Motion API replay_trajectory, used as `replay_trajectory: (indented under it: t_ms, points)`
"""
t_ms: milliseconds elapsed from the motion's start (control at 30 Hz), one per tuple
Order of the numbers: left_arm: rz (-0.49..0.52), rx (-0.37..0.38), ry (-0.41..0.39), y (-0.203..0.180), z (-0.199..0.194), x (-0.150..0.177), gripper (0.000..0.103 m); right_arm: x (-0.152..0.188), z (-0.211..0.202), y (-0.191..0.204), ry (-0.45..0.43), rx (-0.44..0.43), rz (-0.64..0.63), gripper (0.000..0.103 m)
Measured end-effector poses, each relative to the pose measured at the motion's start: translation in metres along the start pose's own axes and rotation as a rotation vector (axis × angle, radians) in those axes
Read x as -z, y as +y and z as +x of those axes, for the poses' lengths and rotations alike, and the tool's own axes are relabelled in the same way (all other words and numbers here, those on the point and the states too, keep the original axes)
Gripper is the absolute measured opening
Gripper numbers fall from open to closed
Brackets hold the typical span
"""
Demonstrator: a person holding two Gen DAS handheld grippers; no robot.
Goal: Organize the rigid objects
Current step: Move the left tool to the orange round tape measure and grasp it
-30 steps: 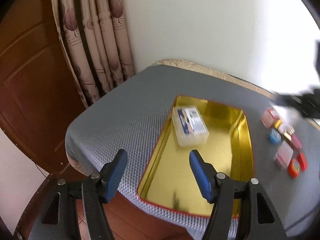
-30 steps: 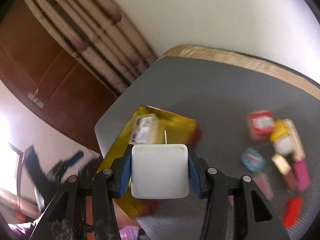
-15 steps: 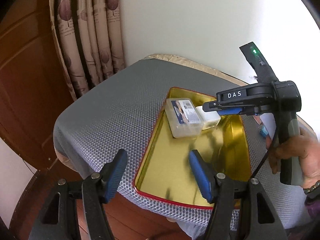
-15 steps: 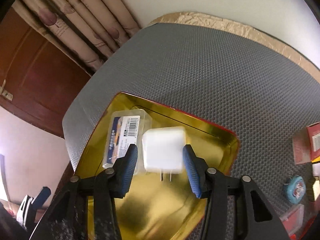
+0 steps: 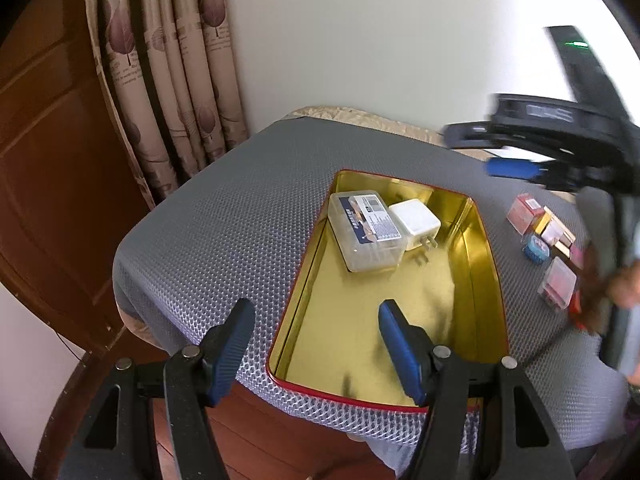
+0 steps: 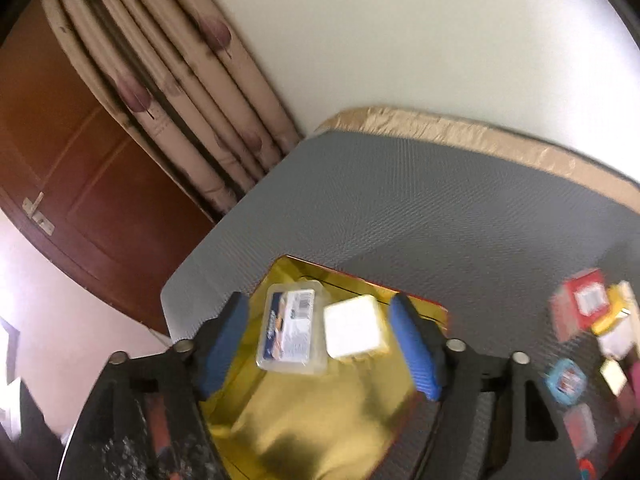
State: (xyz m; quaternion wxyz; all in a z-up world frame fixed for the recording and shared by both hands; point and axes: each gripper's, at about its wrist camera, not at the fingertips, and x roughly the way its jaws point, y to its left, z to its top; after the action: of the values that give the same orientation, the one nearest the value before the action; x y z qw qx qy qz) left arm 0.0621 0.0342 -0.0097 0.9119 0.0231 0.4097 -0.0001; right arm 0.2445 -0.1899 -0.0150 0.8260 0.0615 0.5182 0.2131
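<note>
A gold tin tray (image 5: pixel 486 264) with a red rim lies on the grey mat. In its far end lie a clear plastic box (image 5: pixel 364 232) with a label and a white plug charger (image 5: pixel 416 222) beside it. Both also show in the right wrist view, the box (image 6: pixel 290 330) and the charger (image 6: pixel 354 330). My left gripper (image 5: pixel 316 344) is open and empty over the tray's near left edge. My right gripper (image 6: pixel 320 344) is open and empty, raised above the tray (image 6: pixel 320 420); it appears blurred in the left wrist view (image 5: pixel 492 152).
Several small coloured boxes (image 5: pixel 548 236) lie on the mat right of the tray, also in the right wrist view (image 6: pixel 588 320). A curtain (image 5: pixel 168 80) and brown wooden door (image 5: pixel 48 160) stand to the left. The mat's edge drops off near me.
My right gripper carried the white charger into the tray, opened and let it go beside the clear box, then pulled back up and to the right. The left gripper stayed open.
</note>
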Motion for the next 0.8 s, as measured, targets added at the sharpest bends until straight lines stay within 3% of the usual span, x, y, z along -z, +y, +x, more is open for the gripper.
replay_trajectory:
  t_ms: [267,433,500,667,800]
  points:
    - [0.052,-0.017,-0.012,-0.013,-0.004,0.004,0.066,0.073,-0.081,-0.052,-0.093,0.182,0.016,0.087]
    - [0.114,-0.016,-0.024,-0.03,-0.01,0.01,0.066,0.138,-0.141,-0.115,-0.131,0.426,0.077,0.099]
    - [0.149,-0.002,-0.035,-0.041,-0.016,0.013,0.066,0.163,-0.162,-0.146,-0.12,0.558,0.113,0.099]
    - [0.26,0.151,-0.006,-0.083,-0.033,0.023,0.066,0.211,-0.199,-0.211,-0.073,0.762,0.177,0.099]
    - [0.334,0.251,0.062,-0.125,-0.036,0.034,0.066,0.231,-0.203,-0.243,-0.048,0.796,0.216,0.099]
